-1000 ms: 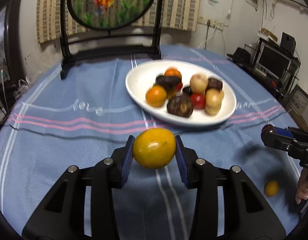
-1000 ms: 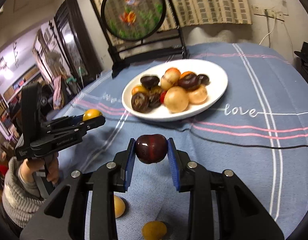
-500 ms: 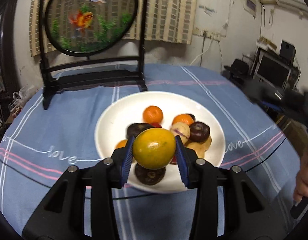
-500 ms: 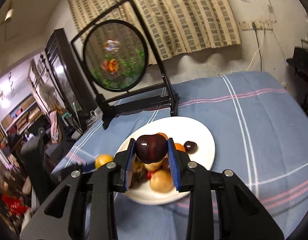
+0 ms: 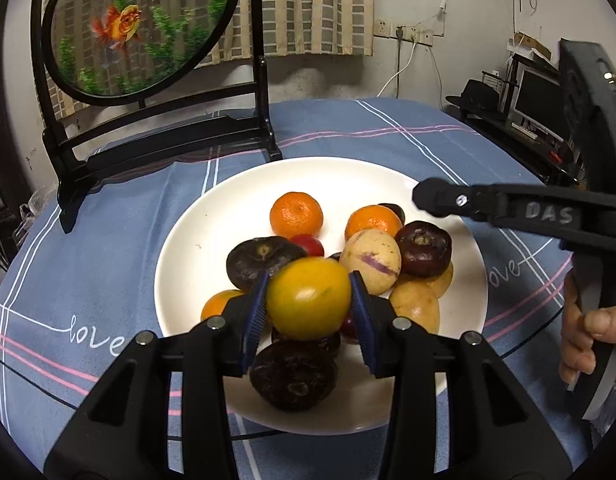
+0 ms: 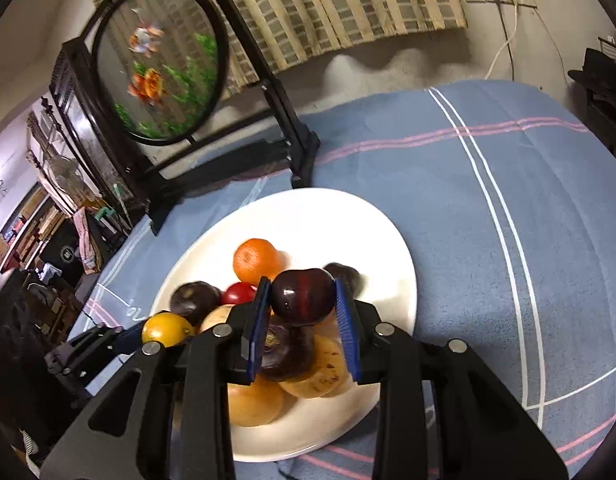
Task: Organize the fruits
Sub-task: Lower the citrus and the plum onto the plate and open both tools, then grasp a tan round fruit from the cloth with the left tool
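Cluttered room w/ striped curtain; round worktop (image 5: pixel 387 136) under blue "love" cloth, goldfish screen (image 5: pixel 136 24) at back. White plate (image 5: pixel 196 240) mid-cloth, fruit pile partly hidden behind both tools. Left tool (image 5: pixel 308 306) clamps a yellow-orange fruit (image 5: pixel 308 304) above plate's near side. Right tool (image 6: pixel 302 300) clamps a dark red fruit (image 6: pixel 302 298) over the pile; its tips cut off in left view.

The plate (image 5: pixel 196 236) of fruit lies on the tablecloth (image 5: pixel 108 240), before the standing screen (image 5: pixel 140 28).
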Tool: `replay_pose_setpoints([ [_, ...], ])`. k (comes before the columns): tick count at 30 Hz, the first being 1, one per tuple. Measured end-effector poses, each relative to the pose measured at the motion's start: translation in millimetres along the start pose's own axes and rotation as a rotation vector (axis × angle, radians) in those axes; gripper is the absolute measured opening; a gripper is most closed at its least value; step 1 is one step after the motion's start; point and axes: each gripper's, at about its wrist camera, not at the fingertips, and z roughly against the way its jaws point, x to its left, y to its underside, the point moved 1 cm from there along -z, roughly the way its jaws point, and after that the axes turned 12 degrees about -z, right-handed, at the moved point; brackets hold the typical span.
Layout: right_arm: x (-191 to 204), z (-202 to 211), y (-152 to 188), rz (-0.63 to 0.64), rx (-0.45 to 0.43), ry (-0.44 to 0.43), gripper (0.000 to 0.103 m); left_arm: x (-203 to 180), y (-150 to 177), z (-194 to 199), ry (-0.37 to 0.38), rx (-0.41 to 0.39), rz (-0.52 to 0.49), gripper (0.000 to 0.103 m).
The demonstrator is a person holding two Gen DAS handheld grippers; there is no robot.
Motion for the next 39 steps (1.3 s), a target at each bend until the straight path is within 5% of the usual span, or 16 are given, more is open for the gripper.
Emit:
replay_pose_setpoints([
  [6,-4,-7,1,-0.012,0.007,0.018,0.038,1,-1,-1,0.0,0.0,0.01,0.048],
  [7,-5,-8,1,-0.013,0.01,0.023,0.046,1,-1,-1,-0.012,-0.003,0.009,0.051],
  [8,-5,-8,1,-0.013,0.013,0.04,0.072,1,-1,0,-0.019,-0.007,0.007,0.059],
  [9,-5,-7,1,-0.015,0.002,0.049,0.076,2,-1,2,-0.021,-0.015,0.008,0.065],
  [13,-1,7,-2,-0.009,-0.045,0.028,0.076,3,-3,11,-0.031,-0.039,0.008,0.071],
  [19,31,65,-9,-0.007,-0.15,-0.128,0.078,13,-5,32,-0.059,-0.086,0.046,0.085],
  [21,43,86,-7,0.003,-0.178,-0.17,0.096,14,-3,39,-0.07,-0.098,0.056,0.089],
  [27,57,120,22,0.023,-0.197,-0.198,0.098,6,29,66,-0.088,-0.082,0.043,0.091],
  [36,-18,134,112,-0.155,-0.085,-0.07,0.098,-28,85,120,-0.084,-0.11,0.049,0.1],
  [39,-43,148,125,-0.252,-0.09,-0.103,0.102,-37,97,132,-0.069,-0.115,0.05,0.101],
])
